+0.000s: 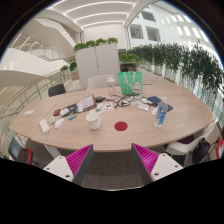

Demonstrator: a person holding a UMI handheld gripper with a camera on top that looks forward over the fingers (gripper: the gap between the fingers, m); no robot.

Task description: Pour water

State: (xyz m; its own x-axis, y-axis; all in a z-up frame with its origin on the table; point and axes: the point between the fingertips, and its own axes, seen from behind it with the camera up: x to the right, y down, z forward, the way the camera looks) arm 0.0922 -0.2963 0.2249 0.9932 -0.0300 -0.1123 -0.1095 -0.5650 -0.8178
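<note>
Two pink pads [82,158] show nearest of all, one on each finger of the gripper [113,160], and the fingers stand apart with nothing between them; through the gap only a dark chair back [112,168] and floor appear. Beyond the fingers runs the near edge of one long oval wooden table [130,134], curving away at both ends. On its bare front part lies one red round disc [121,126], with open wood all around it. Left of the disc stands one white cup [94,121], apart from it. Toward the right end stands one clear bottle with a blue label [160,116], upright and alone, well apart from the cup. I cannot tell whether it holds water. Farther back the middle of the table is crowded: one green bag [131,83] stands upright, and around it lie papers, cables and small items too small to count. At the left end lies one small white box [44,125] near the edge. White chairs [184,146] ring the table; I make out at least two. One row of green plants [190,62] lines the right side of the room
</note>
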